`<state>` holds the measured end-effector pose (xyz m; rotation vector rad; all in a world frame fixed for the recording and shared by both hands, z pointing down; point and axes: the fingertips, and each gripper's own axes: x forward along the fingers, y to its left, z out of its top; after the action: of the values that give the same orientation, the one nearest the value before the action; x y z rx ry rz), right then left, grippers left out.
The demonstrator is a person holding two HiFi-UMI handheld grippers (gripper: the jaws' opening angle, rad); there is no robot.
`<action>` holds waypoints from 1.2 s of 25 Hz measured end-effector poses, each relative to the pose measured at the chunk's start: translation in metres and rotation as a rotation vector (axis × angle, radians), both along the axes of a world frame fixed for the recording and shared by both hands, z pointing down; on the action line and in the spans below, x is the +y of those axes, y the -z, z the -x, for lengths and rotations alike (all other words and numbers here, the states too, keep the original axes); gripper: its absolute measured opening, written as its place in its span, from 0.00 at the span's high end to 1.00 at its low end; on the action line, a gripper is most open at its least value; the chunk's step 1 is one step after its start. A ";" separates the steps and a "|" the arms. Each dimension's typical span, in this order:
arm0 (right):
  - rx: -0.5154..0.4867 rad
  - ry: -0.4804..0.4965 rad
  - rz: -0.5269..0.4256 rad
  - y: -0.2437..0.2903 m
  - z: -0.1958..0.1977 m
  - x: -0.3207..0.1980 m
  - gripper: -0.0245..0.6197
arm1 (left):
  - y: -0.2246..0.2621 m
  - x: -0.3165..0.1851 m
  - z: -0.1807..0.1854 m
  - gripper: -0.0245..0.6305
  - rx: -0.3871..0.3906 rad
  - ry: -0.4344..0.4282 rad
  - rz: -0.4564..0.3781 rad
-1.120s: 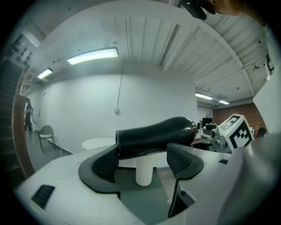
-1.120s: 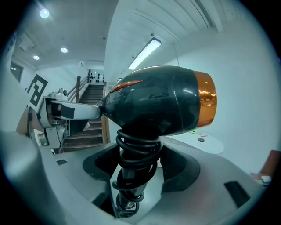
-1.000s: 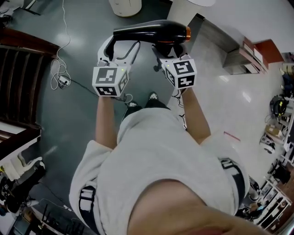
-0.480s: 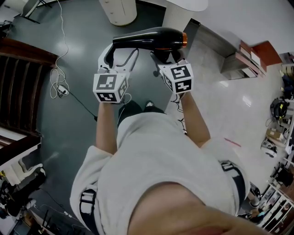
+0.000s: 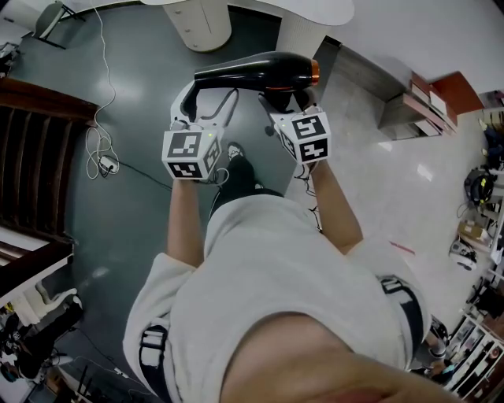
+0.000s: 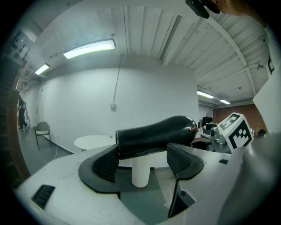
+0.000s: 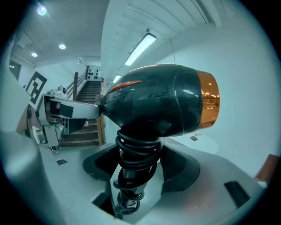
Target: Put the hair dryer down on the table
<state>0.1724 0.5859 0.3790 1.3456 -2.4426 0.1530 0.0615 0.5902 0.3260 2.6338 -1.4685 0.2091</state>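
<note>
as the head view looked down, the black hair dryer [image 5: 260, 69] hung in the air above the grey floor [image 5: 134, 197], carried between the left gripper [image 5: 206, 94] at its nozzle end and the right gripper [image 5: 283, 101] under its orange-ringed end, short of the white table [image 5: 315, 9] at the top edge. seen from the left gripper view, the jaws stood wide apart, the barrel lying across just above their pads [image 6: 107, 161], the round table beyond. seen from the right gripper view, the jaws were clamped on the handle, wound with its black cord [image 7: 136, 151]
</note>
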 end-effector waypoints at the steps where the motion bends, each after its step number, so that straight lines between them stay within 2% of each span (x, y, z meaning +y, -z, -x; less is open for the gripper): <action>1: 0.003 0.002 0.003 -0.001 0.000 -0.005 0.52 | -0.001 -0.005 0.000 0.44 0.002 0.001 0.003; 14: 0.017 0.004 0.018 -0.003 0.014 -0.106 0.52 | -0.005 -0.106 0.015 0.44 0.019 0.006 0.021; 24: 0.034 -0.049 0.042 -0.005 0.035 -0.178 0.53 | -0.009 -0.186 0.036 0.44 0.033 -0.049 0.044; 30: 0.066 -0.057 0.044 -0.003 0.049 -0.207 0.52 | -0.011 -0.216 0.052 0.44 0.062 -0.060 0.047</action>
<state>0.1235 0.3789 0.3825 1.3801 -2.3338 0.1727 0.0096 0.3738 0.3374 2.6244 -1.3498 0.1648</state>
